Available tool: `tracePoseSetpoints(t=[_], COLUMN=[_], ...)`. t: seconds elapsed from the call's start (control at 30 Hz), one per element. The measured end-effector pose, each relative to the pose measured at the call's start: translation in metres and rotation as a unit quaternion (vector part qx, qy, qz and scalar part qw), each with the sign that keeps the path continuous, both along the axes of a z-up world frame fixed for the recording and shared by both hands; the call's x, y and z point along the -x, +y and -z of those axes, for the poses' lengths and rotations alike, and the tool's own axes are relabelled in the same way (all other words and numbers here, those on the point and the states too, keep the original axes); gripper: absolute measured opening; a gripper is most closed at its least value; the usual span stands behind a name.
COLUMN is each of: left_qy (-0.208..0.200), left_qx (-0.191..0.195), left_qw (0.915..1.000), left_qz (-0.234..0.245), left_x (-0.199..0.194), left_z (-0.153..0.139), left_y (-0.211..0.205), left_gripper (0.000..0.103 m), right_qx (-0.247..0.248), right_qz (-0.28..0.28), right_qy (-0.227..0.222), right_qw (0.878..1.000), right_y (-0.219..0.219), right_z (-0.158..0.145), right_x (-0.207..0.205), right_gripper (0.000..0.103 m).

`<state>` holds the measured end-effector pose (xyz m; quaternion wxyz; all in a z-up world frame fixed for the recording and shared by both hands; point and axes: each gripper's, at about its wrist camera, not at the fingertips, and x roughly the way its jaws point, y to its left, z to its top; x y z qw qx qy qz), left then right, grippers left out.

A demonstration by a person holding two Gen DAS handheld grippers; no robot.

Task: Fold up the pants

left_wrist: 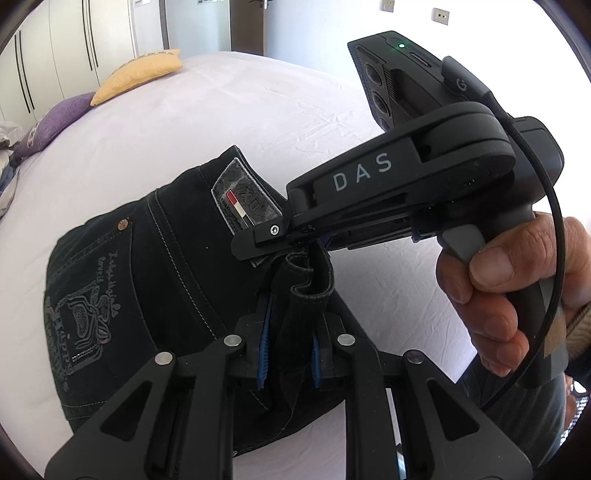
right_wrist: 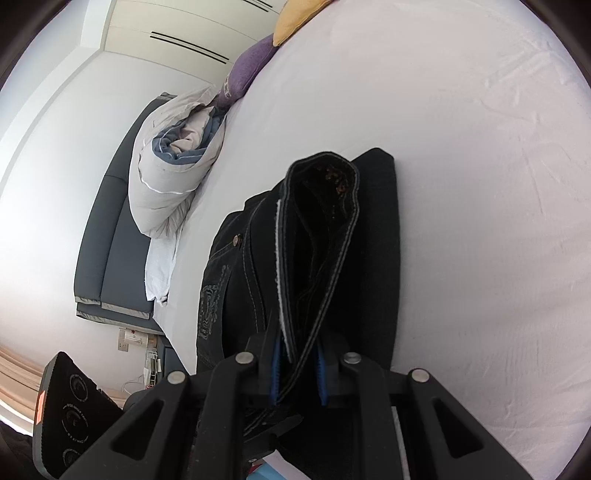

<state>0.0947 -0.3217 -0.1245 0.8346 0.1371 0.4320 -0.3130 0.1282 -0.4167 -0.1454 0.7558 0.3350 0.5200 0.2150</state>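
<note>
Pale lilac sheet covers the bed (left_wrist: 229,122), wardrobe doors behind. Left hand-held gripper (left_wrist: 289,354) is clamped on a bunched black hem, and right hand-held gripper (right_wrist: 298,373) pinches the stacked edge beside it. From both, the pants (left_wrist: 147,280) run forward and away, already doubled, long axis pointing up the bed; both grips sit together at the near end

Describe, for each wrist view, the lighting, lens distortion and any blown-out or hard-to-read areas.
Left wrist view: fisheye bends the bed into a dome, daylight blows out the wall at upper right, and the black pants keep readable stitching. Right wrist view: the same bulge curves the sheet and the wardrobe, the light is soft and even, and the pants' folds sink into near-featureless black. Dark vignette rings both views.
</note>
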Motion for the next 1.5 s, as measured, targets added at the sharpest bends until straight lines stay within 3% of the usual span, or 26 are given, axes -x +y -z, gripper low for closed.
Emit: tracePoseSetpoints(t=[0.17,0.3,0.33,0.37,0.4,0.43,0.47,0.57,0.63,0.73,0.8,0.87,0.97,1.07,1.17,1.27,1.37,1.43,1.5], left_qy=[0.023,0.067,0.080,0.086,0.084,0.080,0.078,0.082,0.087,0.111,0.134,0.138,0.118,0.128,0.113,0.100,0.100,0.120,0.140], left_qx=[0.003,0.051,0.063,0.077,0.094,0.104,0.113,0.157,0.172,0.199,0.198,0.196,0.188,0.196,0.200,0.223,0.226,0.211,0.207], left_qw=[0.9997,0.9964,0.9947,0.9933,0.9920,0.9913,0.9905,0.9836,0.9797,0.9700,0.9661,0.9658,0.9708,0.9690,0.9695,0.9638,0.9626,0.9635,0.9614], left_qz=[0.000,0.002,0.003,0.001,-0.004,-0.007,-0.012,-0.037,-0.056,-0.085,-0.099,-0.098,-0.091,-0.080,-0.084,-0.106,-0.111,-0.112,-0.115], left_x=[0.002,0.004,0.005,0.007,0.011,0.012,0.012,-0.005,-0.021,-0.058,-0.065,-0.061,-0.043,-0.029,-0.032,-0.069,-0.103,-0.118,-0.124], left_z=[0.020,0.016,0.012,0.006,-0.003,-0.010,-0.016,-0.028,-0.026,-0.012,0.007,0.022,0.025,0.024,0.018,0.006,-0.001,0.012,0.031], left_y=[-0.001,0.020,0.029,0.039,0.053,0.063,0.074,0.105,0.115,0.134,0.140,0.144,0.142,0.145,0.149,0.165,0.168,0.171,0.171], left_gripper=[0.020,0.034,0.048,0.053,0.056,0.056,0.056,0.057,0.057,0.057,0.057,0.057,0.057,0.057,0.057,0.057,0.057,0.057,0.057], right_qx=[-0.024,-0.053,-0.058,-0.059,-0.053,-0.036,-0.035,-0.121,-0.151,-0.164,-0.136,-0.124,-0.135,-0.109,-0.108,-0.123,-0.140,-0.114,-0.110], right_qz=[0.001,0.017,0.023,0.029,0.041,0.059,0.075,0.064,0.037,0.000,-0.001,0.000,0.012,0.004,0.005,0.001,-0.011,0.001,0.019], right_qy=[0.024,0.029,0.032,0.029,0.022,0.016,0.004,-0.044,-0.064,-0.038,0.003,-0.007,-0.006,-0.019,-0.057,-0.084,-0.074,-0.037,-0.009], right_qw=[0.999,0.998,0.998,0.997,0.998,0.997,0.997,0.990,0.986,0.986,0.991,0.992,0.991,0.994,0.993,0.989,0.987,0.993,0.994], right_y=[-0.014,-0.019,-0.023,-0.028,-0.033,-0.039,-0.045,-0.043,-0.027,-0.003,0.005,0.004,-0.010,-0.017,-0.013,0.000,0.017,0.022,0.014], right_z=[0.024,0.025,0.022,0.016,0.009,0.000,-0.010,-0.029,-0.034,-0.011,0.016,0.027,0.021,-0.002,-0.033,-0.049,-0.039,-0.012,0.016], right_x=[0.005,0.010,0.013,0.016,0.020,0.024,0.027,0.025,0.020,0.015,0.022,0.038,0.061,0.069,0.045,0.002,-0.040,-0.055,-0.045], right_gripper=[0.018,0.027,0.034,0.049,0.055,0.072,0.074,0.074,0.074,0.074,0.072,0.048,0.050,0.055,0.066,0.068,0.075,0.075,0.069])
